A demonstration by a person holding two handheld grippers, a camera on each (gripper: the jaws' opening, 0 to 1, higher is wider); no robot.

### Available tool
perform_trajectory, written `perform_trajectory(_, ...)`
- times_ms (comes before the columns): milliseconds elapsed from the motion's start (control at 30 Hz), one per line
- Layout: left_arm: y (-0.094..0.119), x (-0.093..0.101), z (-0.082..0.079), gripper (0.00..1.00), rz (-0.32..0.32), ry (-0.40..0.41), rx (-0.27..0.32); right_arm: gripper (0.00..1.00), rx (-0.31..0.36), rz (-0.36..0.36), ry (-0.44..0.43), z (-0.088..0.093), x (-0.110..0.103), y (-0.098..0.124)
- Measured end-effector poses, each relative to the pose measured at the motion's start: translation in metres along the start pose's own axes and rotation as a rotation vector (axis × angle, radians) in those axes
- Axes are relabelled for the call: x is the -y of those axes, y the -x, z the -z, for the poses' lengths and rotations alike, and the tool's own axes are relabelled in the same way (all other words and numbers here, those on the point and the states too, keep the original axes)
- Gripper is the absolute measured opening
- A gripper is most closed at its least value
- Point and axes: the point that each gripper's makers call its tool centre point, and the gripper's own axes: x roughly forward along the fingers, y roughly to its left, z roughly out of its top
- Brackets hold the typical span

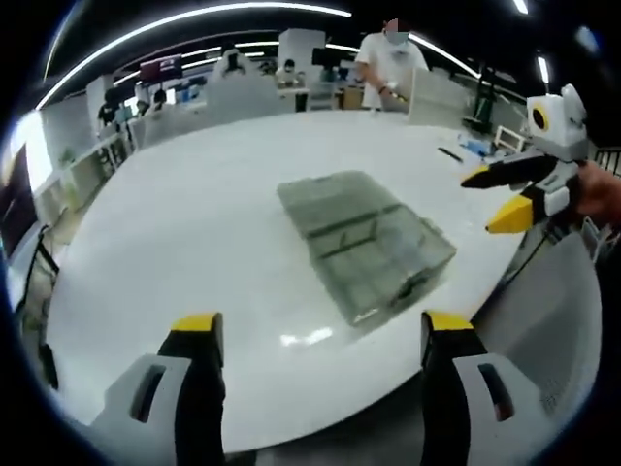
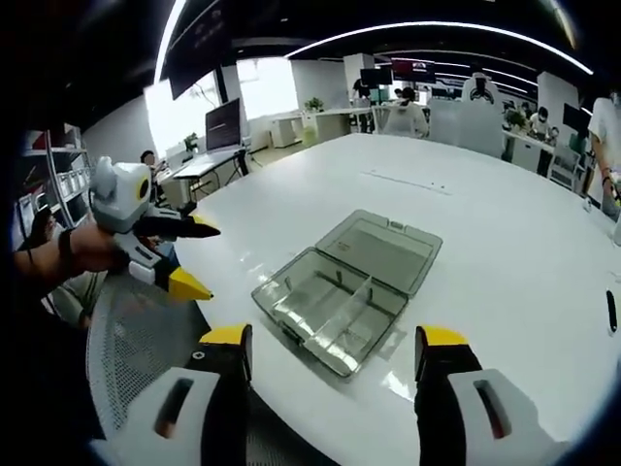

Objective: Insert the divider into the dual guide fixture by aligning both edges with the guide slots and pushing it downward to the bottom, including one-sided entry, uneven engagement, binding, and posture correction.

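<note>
bare table all around the open box

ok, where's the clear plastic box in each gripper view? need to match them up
Left gripper view: clear plastic box just right of centre on the white table, lid open.
Right gripper view: box at centre, above and between the jaws, lid open away from the camera.
Shared landmark: the divider inside the tray.
</note>
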Motion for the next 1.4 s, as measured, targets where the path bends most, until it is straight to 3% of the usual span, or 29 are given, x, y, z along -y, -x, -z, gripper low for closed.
perform_trajectory(100, -0.003, -0.001, 0.001, 0.80, -0.004, -0.033, -0.019, 0.65, -0.002, -0.002, -0.009, 0.001, 0.000, 0.000)
perform_trajectory(233, -0.008, -0.004, 0.009, 0.77, -0.001, -0.020, -0.065, 0.65, -0.013, -0.003, -0.008, 0.003, 0.001, -0.001)
perform_trajectory(533, -0.016, -0.003, 0.013, 0.74, -0.006, -0.010, -0.095, 0.64, -0.018, -0.011, -0.001, 0.002, 0.007, -0.002)
perform_trajectory(667, -0.016, -0.004, 0.013, 0.72, -0.005, 0.038, -0.086, 0.64, -0.020, -0.018, 0.003, 0.001, 0.005, -0.001)
perform_trajectory(1033, -0.020, -0.013, 0.021, 0.66, -0.048, 0.067, -0.113, 0.64, -0.020, -0.018, -0.009, 0.001, 0.006, -0.001)
perform_trajectory(1400, -0.025, -0.013, 0.029, 0.58, -0.047, 0.113, -0.137, 0.63, -0.014, -0.012, -0.024, 0.003, 0.006, 0.000)
